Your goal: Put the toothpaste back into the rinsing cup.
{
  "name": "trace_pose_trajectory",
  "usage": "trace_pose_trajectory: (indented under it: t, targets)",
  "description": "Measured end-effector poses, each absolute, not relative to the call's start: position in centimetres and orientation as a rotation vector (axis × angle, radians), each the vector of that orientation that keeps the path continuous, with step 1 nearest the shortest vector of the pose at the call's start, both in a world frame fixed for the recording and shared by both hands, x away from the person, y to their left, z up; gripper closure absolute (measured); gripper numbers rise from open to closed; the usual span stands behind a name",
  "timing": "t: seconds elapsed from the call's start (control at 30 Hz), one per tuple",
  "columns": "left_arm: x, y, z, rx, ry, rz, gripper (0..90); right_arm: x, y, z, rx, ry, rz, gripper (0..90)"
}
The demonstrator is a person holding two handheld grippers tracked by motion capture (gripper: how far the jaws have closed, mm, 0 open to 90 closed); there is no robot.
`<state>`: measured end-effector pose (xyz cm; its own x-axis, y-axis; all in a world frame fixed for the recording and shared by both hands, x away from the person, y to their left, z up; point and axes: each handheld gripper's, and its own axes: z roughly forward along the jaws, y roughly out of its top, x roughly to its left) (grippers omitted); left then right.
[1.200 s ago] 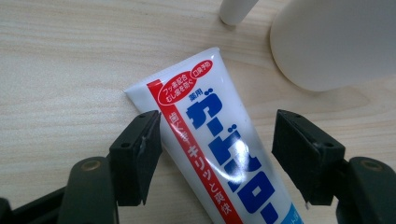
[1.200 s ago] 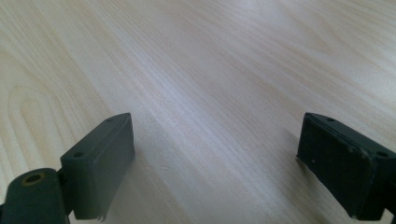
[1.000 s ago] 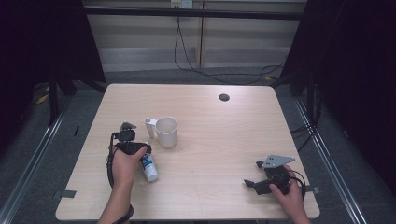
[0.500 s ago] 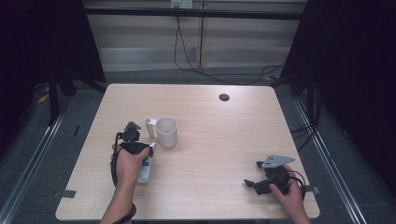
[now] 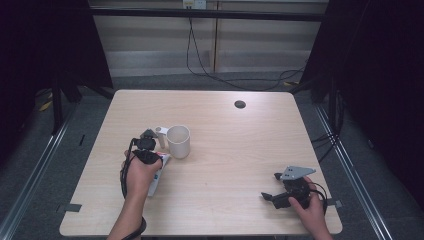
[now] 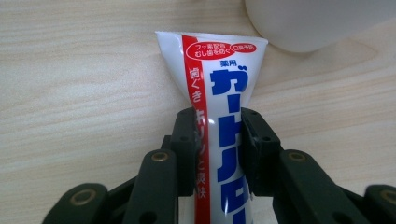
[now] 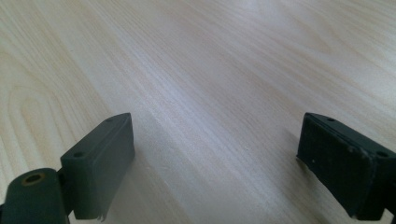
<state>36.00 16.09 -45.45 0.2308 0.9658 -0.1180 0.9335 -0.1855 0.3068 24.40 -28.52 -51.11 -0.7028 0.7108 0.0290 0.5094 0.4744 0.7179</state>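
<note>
While right claw [image 7: 215, 163] gapes, toothpaste tube [image 6: 219, 107] pinched between left claw [image 6: 218, 154] jaws.

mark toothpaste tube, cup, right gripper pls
toothpaste tube [image 6: 224, 93], left gripper view, printed face above the jaws.
cup [image 5: 178, 141], high view, outer wall.
right gripper [image 7: 215, 163], right gripper view, gap midway between its open fingertips.

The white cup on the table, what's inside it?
Nothing can be seen inside the white plastic cup; the high view shows a pale inner wall, and the bottom stays hidden by the rim. The white, red and blue toothpaste tube lies outside, on the light wooden table.
</note>
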Motion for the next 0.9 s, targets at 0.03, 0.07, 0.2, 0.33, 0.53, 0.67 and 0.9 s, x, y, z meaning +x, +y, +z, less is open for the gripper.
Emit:
trace_pose_trajectory:
  t: [0.03, 0.07, 0.2, 0.33, 0.53, 0.67, 0.9]
  targets:
    - [35.9, 16.2, -45.4, 2.195, 1.761, 0.147, 70.1, 24.4, -28.5, -51.1, 1.041, 2.452, 1.056, 10.5]
    - [35.9, 16.2, -45.4, 2.195, 1.761, 0.147, 70.2, 24.4, -28.5, -51.1, 1.041, 2.452, 1.056, 10.5]
    - [35.6, 16.6, -44.7, 2.175, 1.735, 0.149, 70.5, 24.4, -28.5, -51.1, 1.041, 2.451, 1.056, 10.5]
    - [35.4, 17.0, -44.1, 2.142, 1.721, 0.150, 70.5, 24.4, -28.5, -51.1, 1.041, 2.451, 1.056, 10.4]
    - [34.9, 17.6, -43.2, 2.105, 1.680, 0.162, 70.5, 24.4, -28.5, -51.1, 1.040, 2.451, 1.056, 10.5]
    - [34.7, 18.0, -42.8, 2.077, 1.668, 0.166, 70.5, 24.4, -28.5, -51.1, 1.041, 2.451, 1.056, 10.5]
    - [34.2, 18.7, -41.7, 2.003, 1.620, 0.198, 70.5, 24.4, -28.5, -51.1, 1.040, 2.451, 1.056, 10.5]
